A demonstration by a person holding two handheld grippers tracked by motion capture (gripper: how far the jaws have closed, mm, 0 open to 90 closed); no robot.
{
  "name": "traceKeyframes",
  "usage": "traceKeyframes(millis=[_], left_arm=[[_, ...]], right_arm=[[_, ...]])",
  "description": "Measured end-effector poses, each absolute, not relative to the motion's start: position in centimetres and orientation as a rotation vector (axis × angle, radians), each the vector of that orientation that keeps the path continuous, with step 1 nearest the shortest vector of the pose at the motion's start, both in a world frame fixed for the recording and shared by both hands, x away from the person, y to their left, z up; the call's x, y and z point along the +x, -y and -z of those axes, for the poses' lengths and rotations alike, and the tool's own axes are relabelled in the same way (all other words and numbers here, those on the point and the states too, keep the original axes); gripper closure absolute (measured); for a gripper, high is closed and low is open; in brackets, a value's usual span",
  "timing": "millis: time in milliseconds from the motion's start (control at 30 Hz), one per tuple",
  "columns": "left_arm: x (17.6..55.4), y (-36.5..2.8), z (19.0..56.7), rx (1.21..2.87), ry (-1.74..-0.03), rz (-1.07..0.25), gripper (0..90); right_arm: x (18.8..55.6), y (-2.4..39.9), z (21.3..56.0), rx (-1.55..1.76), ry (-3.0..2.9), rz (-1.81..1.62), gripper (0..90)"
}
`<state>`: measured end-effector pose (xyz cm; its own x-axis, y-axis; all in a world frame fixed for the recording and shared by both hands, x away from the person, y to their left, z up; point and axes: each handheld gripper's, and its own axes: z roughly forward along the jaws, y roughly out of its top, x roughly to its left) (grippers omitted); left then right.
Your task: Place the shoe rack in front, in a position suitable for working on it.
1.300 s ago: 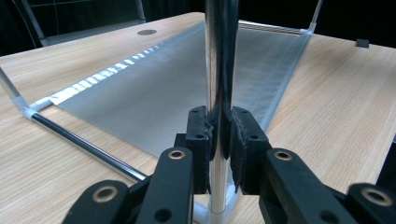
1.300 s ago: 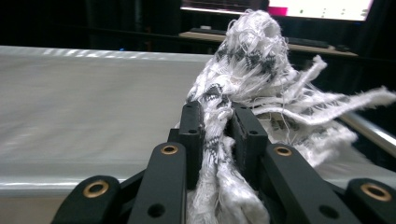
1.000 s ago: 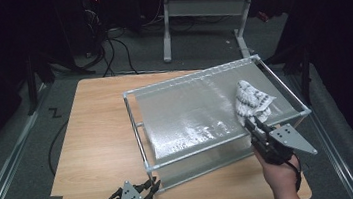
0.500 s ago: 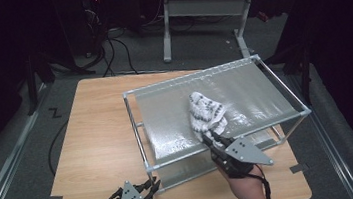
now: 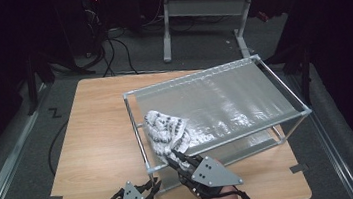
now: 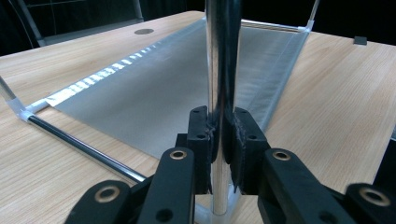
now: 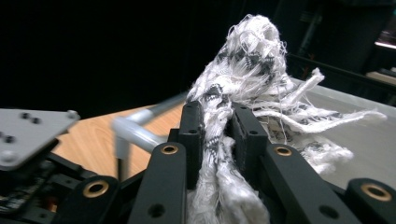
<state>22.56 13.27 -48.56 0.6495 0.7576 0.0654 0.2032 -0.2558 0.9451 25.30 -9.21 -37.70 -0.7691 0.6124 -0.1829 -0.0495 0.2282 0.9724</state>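
A metal frame [image 5: 285, 89] stands on the wooden table [image 5: 93, 134] and carries a sloping grey sheet [image 5: 225, 99]. My left gripper [image 5: 155, 185] is shut on the frame's near-left upright post [image 6: 222, 56], whose shaft sits between its pads [image 6: 201, 135]. My right gripper [image 5: 171, 156] is shut on a white cloth with black pattern [image 5: 168, 130], which lies bunched on the sheet's near-left part. In the right gripper view the frayed cloth [image 7: 247, 60] rises from between the jaws of that gripper [image 7: 219, 126], over the sheet [image 7: 364, 149].
The frame's lower rail [image 6: 84, 147] runs along the tabletop. Bare wood lies left of the frame and along the front edge [image 5: 276, 194]. Another table's legs [image 5: 166, 30] and cables [image 5: 113, 51] stand on the dark floor beyond.
My right gripper has dragged the cloth leftward across the sheet, from its right end to its near-left corner. The left gripper has stayed on the post.
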Motion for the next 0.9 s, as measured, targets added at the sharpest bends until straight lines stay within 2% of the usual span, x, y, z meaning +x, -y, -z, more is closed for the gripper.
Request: traceKeyframes(millis=[567, 900], left_arm=[[22.5, -13.2, 48.6, 1.791, -0.773, -0.646, 79.7], [22.6, -13.3, 48.6, 1.787, -0.772, -0.641, 79.7]], right_arm=[[24.7, 8.8, 37.8, 0.478, -1.969, -1.588, 77.0], [25.5, 10.5, 37.9, 0.534, -1.928, -1.528, 77.1]])
